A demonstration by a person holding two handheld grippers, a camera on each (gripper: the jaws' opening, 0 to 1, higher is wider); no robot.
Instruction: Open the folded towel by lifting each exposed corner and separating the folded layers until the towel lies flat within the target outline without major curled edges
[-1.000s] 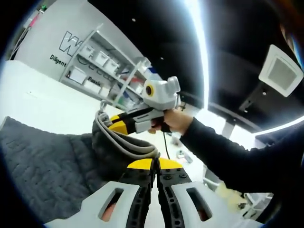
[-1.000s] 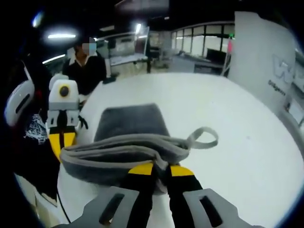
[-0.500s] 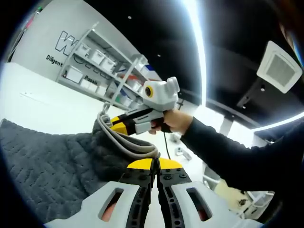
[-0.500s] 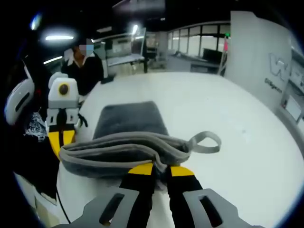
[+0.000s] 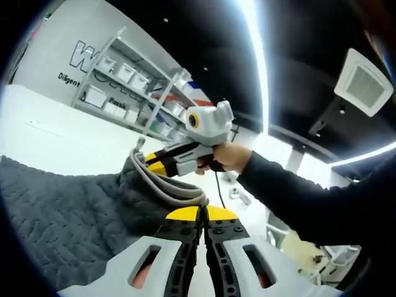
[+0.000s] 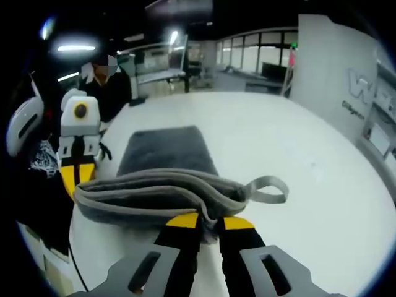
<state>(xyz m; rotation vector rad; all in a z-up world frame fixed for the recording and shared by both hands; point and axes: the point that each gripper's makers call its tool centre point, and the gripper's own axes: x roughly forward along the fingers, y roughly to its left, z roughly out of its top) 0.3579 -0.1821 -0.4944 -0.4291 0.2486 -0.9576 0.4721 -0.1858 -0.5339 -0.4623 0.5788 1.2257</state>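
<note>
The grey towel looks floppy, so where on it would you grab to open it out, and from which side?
Probably by the pale bound edge, near its corners. The grey towel is held that way: the right gripper is shut on the hem beside the hanging loop, the left gripper on the other end. Each comes in from outside the edge, where the layers lie exposed.

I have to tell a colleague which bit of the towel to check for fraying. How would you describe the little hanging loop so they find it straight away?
Start at the white table and find the dark grey towel lying on it. Its near edge is lifted, pinched in the right gripper. The hanging loop sticks out sideways from that raised edge: a thin, light grey strap ring, unlike the quilted cloth.
</note>
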